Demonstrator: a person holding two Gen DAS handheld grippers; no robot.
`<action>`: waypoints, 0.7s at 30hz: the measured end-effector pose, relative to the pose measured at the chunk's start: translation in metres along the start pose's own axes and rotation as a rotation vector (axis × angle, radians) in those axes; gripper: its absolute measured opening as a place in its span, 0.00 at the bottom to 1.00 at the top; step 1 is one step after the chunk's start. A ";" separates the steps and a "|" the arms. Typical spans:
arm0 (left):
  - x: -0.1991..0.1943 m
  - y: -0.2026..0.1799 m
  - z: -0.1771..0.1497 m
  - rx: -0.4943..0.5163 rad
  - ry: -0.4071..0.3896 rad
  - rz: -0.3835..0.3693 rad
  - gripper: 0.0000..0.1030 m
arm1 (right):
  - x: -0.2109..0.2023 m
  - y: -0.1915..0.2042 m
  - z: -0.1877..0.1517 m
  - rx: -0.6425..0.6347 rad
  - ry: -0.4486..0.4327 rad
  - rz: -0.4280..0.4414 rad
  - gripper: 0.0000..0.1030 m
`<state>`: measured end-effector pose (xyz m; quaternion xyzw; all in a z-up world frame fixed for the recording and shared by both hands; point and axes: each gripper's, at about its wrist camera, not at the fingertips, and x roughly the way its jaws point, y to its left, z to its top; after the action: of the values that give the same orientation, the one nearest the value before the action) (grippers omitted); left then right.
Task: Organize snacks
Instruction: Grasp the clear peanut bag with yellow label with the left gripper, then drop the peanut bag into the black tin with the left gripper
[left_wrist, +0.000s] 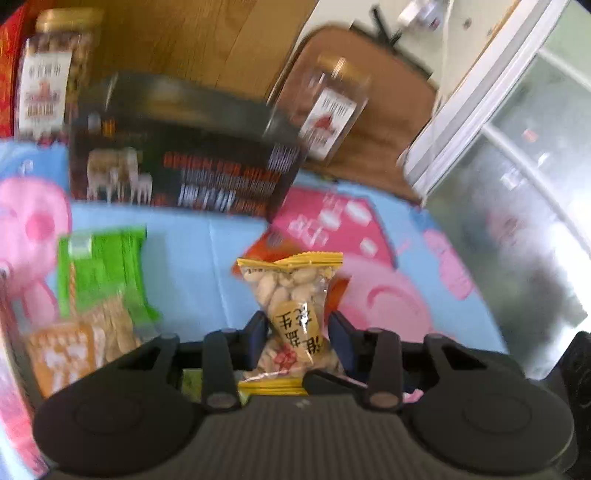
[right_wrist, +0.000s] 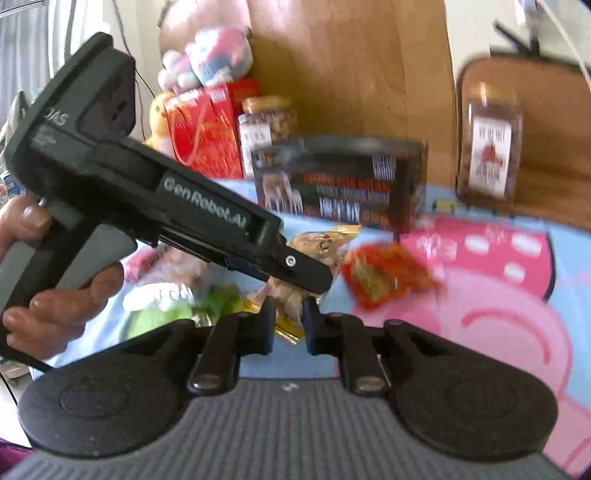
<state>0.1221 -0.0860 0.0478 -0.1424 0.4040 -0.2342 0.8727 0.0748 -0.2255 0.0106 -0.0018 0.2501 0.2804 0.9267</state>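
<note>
My left gripper (left_wrist: 297, 328) is shut on a clear peanut packet with yellow ends (left_wrist: 291, 295), held upright above the blue cartoon cloth (left_wrist: 207, 243). The same gripper and packet (right_wrist: 314, 247) show in the right wrist view. A green snack packet (left_wrist: 103, 269) and an orange one (left_wrist: 62, 354) lie to its left. A red-orange packet (right_wrist: 384, 275) lies on the cloth. My right gripper (right_wrist: 288, 321) hangs above the cloth with its jaws narrowly apart and nothing between them.
A black box (left_wrist: 184, 162) stands at the back of the cloth, with nut jars at the left (left_wrist: 55, 74) and right (left_wrist: 328, 107). A red gift bag (right_wrist: 203, 129) and plush toys (right_wrist: 207, 55) stand at the far left. A metal cabinet (left_wrist: 517, 184) is at the right.
</note>
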 end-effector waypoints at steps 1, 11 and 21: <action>-0.007 -0.002 0.006 0.009 -0.026 -0.004 0.35 | -0.004 0.001 0.005 -0.017 -0.025 -0.002 0.17; 0.001 0.002 0.114 0.054 -0.189 0.046 0.34 | 0.045 -0.021 0.093 -0.106 -0.197 -0.083 0.17; 0.039 0.026 0.137 -0.012 -0.150 0.061 0.42 | 0.081 -0.063 0.105 -0.044 -0.176 -0.208 0.33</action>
<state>0.2574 -0.0760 0.0981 -0.1524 0.3432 -0.1939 0.9063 0.2145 -0.2208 0.0564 -0.0233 0.1601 0.1875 0.9688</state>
